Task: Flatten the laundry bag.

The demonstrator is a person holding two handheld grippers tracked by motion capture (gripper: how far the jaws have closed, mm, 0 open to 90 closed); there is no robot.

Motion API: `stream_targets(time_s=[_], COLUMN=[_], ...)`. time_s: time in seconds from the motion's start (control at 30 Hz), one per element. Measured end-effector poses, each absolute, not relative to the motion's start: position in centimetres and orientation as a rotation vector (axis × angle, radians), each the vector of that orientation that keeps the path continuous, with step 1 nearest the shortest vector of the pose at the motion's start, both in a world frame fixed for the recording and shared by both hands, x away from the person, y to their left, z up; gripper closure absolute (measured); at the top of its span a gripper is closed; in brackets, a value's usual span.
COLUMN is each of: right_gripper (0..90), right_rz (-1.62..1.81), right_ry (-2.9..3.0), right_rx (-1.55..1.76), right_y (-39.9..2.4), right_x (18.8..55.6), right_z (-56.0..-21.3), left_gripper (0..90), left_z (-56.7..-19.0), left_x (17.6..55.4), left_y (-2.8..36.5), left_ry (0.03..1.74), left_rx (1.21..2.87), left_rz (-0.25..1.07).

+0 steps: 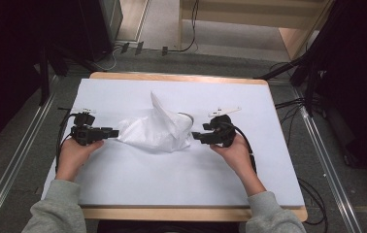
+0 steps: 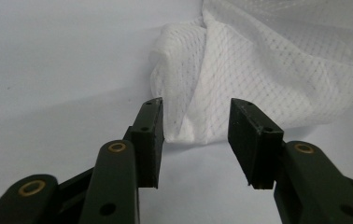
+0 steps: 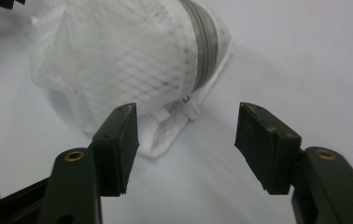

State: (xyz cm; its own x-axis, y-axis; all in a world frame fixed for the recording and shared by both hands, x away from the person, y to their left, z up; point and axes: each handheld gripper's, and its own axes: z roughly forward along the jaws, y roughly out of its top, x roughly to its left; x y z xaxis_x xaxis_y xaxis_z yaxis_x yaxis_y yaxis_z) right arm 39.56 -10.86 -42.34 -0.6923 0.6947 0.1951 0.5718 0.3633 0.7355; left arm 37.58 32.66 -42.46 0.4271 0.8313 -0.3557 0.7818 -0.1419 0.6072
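Note:
A white mesh bag (image 1: 159,128) lies crumpled in the middle of the white table (image 1: 172,179), one corner sticking up. In the right gripper view its grey zipper band (image 3: 206,42) and small white pull (image 3: 191,109) face me. My left gripper (image 1: 114,133) points at the bag's left corner (image 2: 188,126); its jaws stand apart with the corner just beyond them, touching neither pad. My right gripper (image 1: 196,136) sits at the bag's right end, jaws wide, nothing between them. The bag (image 3: 132,60) lies just past its fingertips.
The table's wooden edge (image 1: 191,213) runs along the front. Black cables (image 1: 312,204) trail off the right side onto the grey floor. Dark stands (image 1: 317,63) rise at the back right and a wooden frame (image 1: 293,34) stands behind the table.

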Motion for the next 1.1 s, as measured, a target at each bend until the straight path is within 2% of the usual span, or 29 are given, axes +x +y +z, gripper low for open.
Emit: stream_targets(time_s=[0.07,0.2,0.3,0.37,0.47,0.53,0.6,0.63,0.67,0.73,0.97,1.1], right_gripper=[40.6,51.6,51.4,46.3,45.9,53.5,70.2,83.1,83.1,90.0,90.0,90.0], right_rz=[1.270,1.306,1.311,1.314,1.303,1.271,1.208,1.197,1.197,1.221,1.379,1.413], right_ry=[2.463,2.475,2.478,2.486,2.497,2.518,2.540,2.550,2.550,2.569,2.581,2.616], right_rx=[1.139,1.052,1.024,0.985,0.966,0.956,0.968,0.976,0.976,0.985,0.834,0.806], right_y=[-10.4,-8.3,-7.5,-6.1,-5.2,-4.3,-3.8,-3.6,-3.6,-3.7,-3.9,-3.8], right_x=[39.5,39.1,39.0,39.1,39.4,39.7,40.3,40.6,40.6,40.8,38.9,38.0], right_z=[-41.5,-39.4,-39.0,-38.7,-39.0,-39.6,-40.4,-41.0,-41.0,-41.2,-39.2,-39.3], left_gripper=[55.2,53.4,53.0,52.7,52.2,52.2,52.0,51.7,51.7,51.4,51.1,50.9], left_z=[-42.2,-41.7,-41.6,-41.5,-41.5,-41.5,-41.6,-41.6,-41.6,-41.6,-41.5,-41.3], left_x=[37.2,36.5,36.3,36.1,36.0,35.9,35.8,35.8,35.8,35.8,35.7,35.6], left_y=[32.6,32.7,32.8,32.8,32.9,33.0,33.1,33.2,33.2,33.3,33.7,33.8], left_ry=[1.356,1.349,1.348,1.349,1.350,1.353,1.355,1.356,1.356,1.358,1.366,1.367], left_rx=[1.933,1.928,1.928,1.925,1.919,1.919,1.917,1.915,1.916,1.915,1.907,1.896], left_rz=[0.093,0.100,0.106,0.111,0.115,0.114,0.114,0.113,0.113,0.113,0.111,0.113])
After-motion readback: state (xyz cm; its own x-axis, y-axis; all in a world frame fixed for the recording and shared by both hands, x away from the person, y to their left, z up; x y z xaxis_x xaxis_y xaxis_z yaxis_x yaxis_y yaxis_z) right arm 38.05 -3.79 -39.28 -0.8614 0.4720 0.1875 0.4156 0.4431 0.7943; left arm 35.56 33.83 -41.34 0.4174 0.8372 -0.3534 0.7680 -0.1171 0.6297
